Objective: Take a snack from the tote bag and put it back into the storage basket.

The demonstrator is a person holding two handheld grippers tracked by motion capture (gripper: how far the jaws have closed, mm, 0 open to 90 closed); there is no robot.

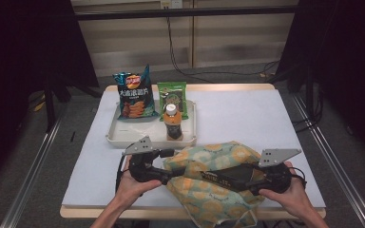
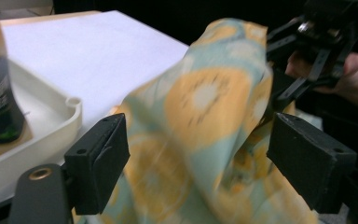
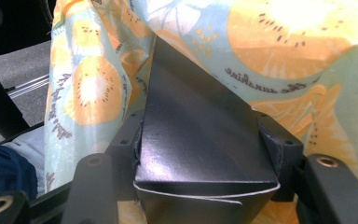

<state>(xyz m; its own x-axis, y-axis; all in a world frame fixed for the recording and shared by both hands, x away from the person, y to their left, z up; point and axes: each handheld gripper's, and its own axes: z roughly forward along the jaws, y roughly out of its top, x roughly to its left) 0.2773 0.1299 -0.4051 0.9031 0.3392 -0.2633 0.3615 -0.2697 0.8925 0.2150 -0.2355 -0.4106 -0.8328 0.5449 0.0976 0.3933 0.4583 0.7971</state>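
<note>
A cloth bag (image 1: 209,156) printed with orange fruit slices on pale green lies at the table's near edge. In the left gripper view the bag's fabric (image 2: 205,93) hangs between the jaws of my left gripper (image 2: 200,158), which stand apart without pinching it. In the high view the left gripper (image 1: 171,176) is at the bag's left side. My right gripper (image 3: 205,144) is shut on a black cardboard box (image 3: 200,130), one pad on each side. The box (image 1: 228,175) points left into the bag (image 3: 284,46), with the right gripper (image 1: 249,179) behind it.
A white tray (image 1: 123,137) stands beyond the bag on the white tabletop. It holds a blue chips bag (image 1: 134,97), a green snack packet (image 1: 172,92) and a dark bottle with an orange cap (image 1: 173,122). The tray's corner (image 2: 51,135) sits close to the left jaw.
</note>
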